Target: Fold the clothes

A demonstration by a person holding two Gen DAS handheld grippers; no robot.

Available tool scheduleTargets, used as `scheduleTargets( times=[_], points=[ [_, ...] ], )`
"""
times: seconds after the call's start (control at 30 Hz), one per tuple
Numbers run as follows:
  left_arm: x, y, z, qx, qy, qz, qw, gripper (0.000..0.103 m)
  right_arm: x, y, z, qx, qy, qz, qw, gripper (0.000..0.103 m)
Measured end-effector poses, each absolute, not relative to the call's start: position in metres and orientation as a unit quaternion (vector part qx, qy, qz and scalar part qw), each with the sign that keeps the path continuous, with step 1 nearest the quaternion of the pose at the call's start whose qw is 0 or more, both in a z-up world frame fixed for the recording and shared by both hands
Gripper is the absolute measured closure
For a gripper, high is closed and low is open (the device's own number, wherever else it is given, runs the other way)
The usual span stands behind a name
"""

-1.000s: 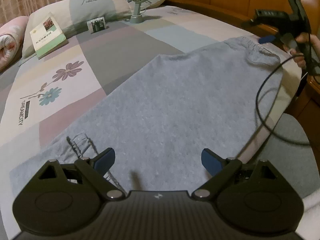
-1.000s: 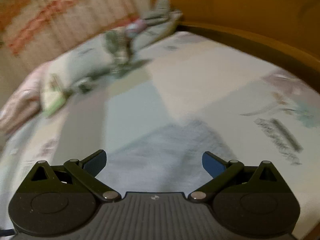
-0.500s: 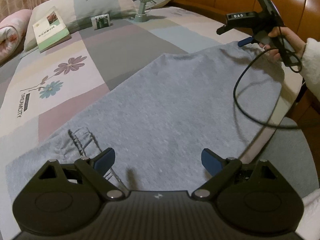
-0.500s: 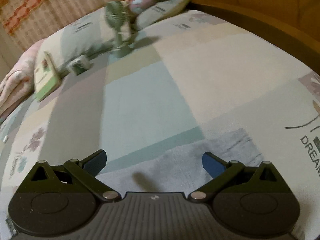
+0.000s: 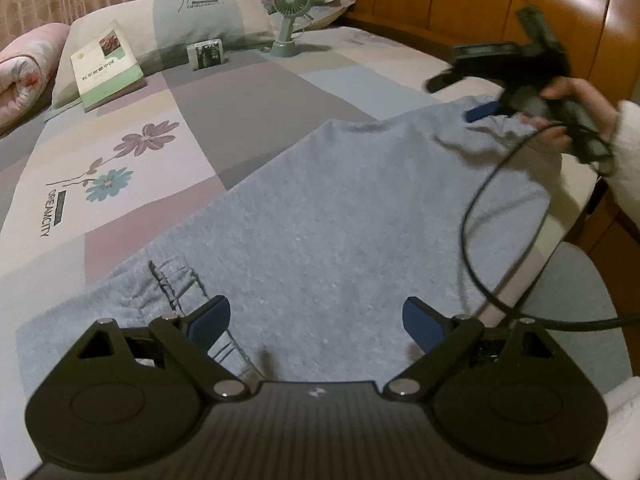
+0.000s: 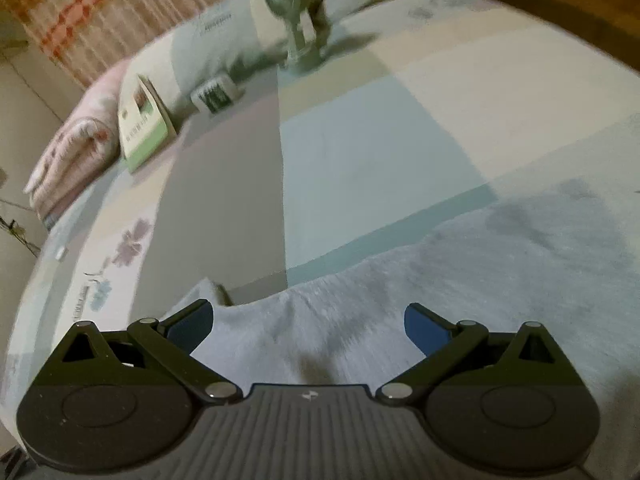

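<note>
Grey sweatpants (image 5: 328, 220) lie spread flat on the patchwork bed sheet (image 5: 224, 96), waistband and drawstring (image 5: 172, 284) at the near left. My left gripper (image 5: 316, 322) hovers open over the waistband end with nothing between its fingers. At the far end a person's hand (image 5: 568, 100) holds my right gripper (image 5: 476, 100) just above the leg cuff. In the right wrist view the right gripper (image 6: 308, 322) stands open over the grey sweatpants (image 6: 460, 280), its fingers straddling the cloth's edge without closing on it.
A green desk fan (image 5: 290, 12), a small box (image 5: 206, 54), a green-and-white book (image 5: 106, 68) and pillows (image 5: 192, 16) sit at the head of the bed. A wooden headboard (image 5: 460, 0) runs along the right. A black cable (image 5: 496, 220) loops over the pants' right edge.
The right gripper has come down and forward onto the leg end of the pants, and its view swung left. The left gripper has stayed over the waistband, open throughout.
</note>
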State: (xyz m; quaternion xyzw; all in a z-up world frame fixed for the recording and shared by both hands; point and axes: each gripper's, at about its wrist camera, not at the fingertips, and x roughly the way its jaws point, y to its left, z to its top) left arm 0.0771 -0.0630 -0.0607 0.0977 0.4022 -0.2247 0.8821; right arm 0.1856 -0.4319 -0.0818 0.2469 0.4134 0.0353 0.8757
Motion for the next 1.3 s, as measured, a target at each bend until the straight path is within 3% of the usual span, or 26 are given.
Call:
scheduleTargets(
  times=[0.2, 0.67, 1.03, 1.3],
  points=[
    [0.072, -0.065, -0.06, 0.096, 0.397, -0.238, 0.881, 0.01, 0.116, -0.45, -0.09, 0.265, 0.427, -0.013, 0.865, 0.0],
    [0.061, -0.066, -0.054, 0.096, 0.38, -0.256, 0.884, 0.01, 0.025, -0.492, -0.075, 0.366, 0.329, -0.056, 0.869, 0.0],
    [0.059, -0.077, -0.058, 0.113, 0.391, -0.273, 0.872, 0.01, 0.028, -0.522, -0.13, 0.448, 0.334, -0.056, 0.827, 0.0],
    [0.061, -0.081, -0.059, 0.118, 0.402, -0.272, 0.866, 0.01, 0.039, -0.551, -0.145, 0.489, 0.279, -0.024, 0.826, 0.0]
  ],
)
